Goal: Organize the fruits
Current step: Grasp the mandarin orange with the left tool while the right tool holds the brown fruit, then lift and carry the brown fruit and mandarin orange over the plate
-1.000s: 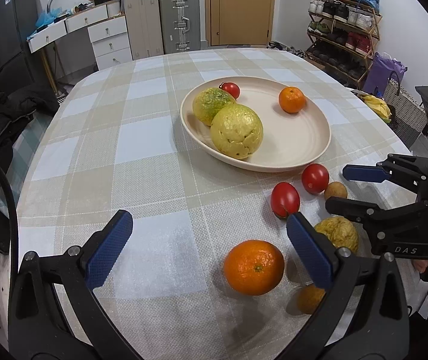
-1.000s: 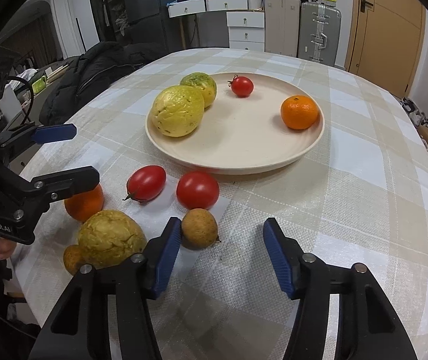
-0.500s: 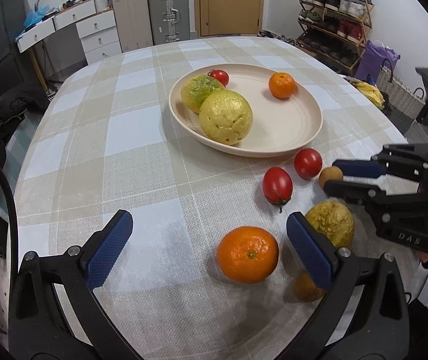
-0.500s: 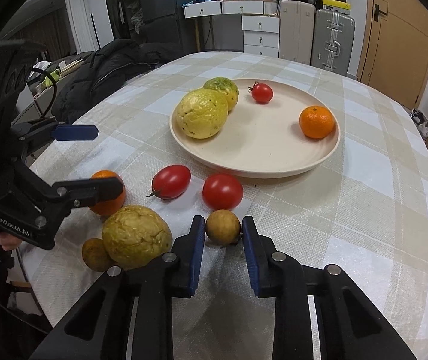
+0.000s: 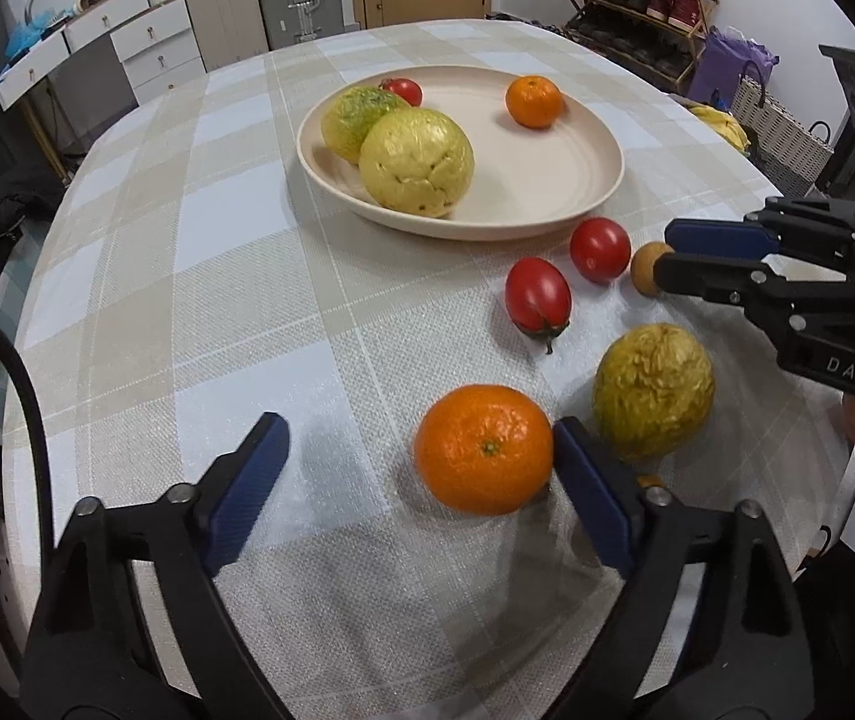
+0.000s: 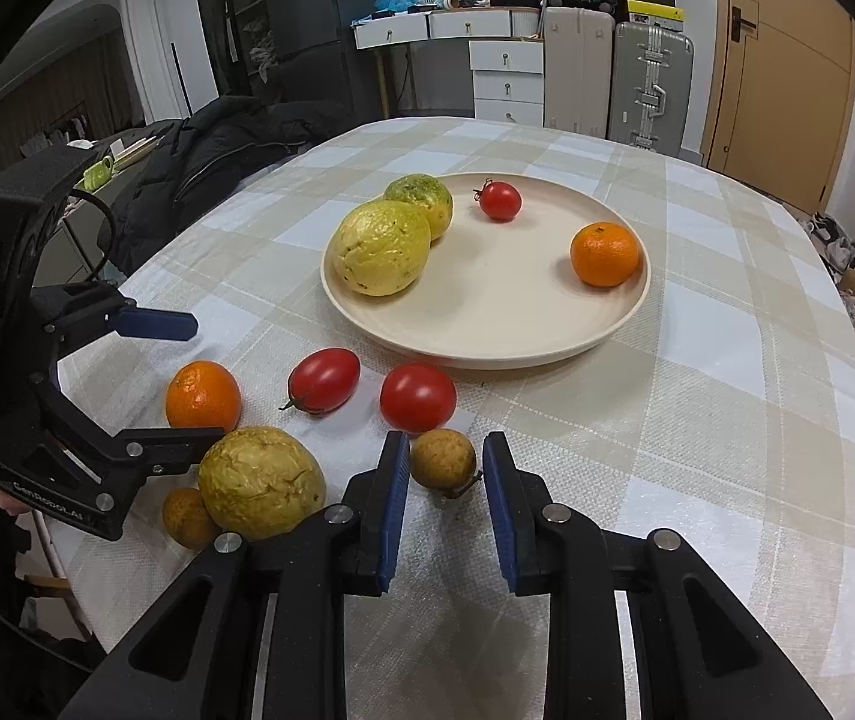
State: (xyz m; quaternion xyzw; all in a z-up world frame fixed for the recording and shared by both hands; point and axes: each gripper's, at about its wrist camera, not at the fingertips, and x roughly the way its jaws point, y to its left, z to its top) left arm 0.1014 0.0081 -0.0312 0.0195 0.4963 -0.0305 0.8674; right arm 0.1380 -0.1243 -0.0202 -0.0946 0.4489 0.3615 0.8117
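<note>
A cream plate (image 5: 571,180) (image 6: 487,324) holds two yellow-green fruits, a small tomato and a small orange. On the cloth lie two tomatoes (image 6: 324,380) (image 6: 418,396), a large orange (image 5: 483,449) (image 6: 203,396), a wrinkled yellow fruit (image 5: 653,390) (image 6: 261,483) and a small brown fruit (image 6: 443,459) (image 5: 646,267). My right gripper (image 6: 445,468) is shut on the small brown fruit and holds it just above the cloth. My left gripper (image 5: 421,450) is open, its right finger touching the large orange.
A second small brown-orange fruit (image 6: 187,516) lies at the table's near edge behind the wrinkled fruit. The checked tablecloth (image 5: 187,300) covers a round table. Suitcases, drawers and a shoe rack stand beyond it.
My right gripper closed on the small brown fruit and lifted it slightly. My left gripper moved forward toward the large orange, staying open.
</note>
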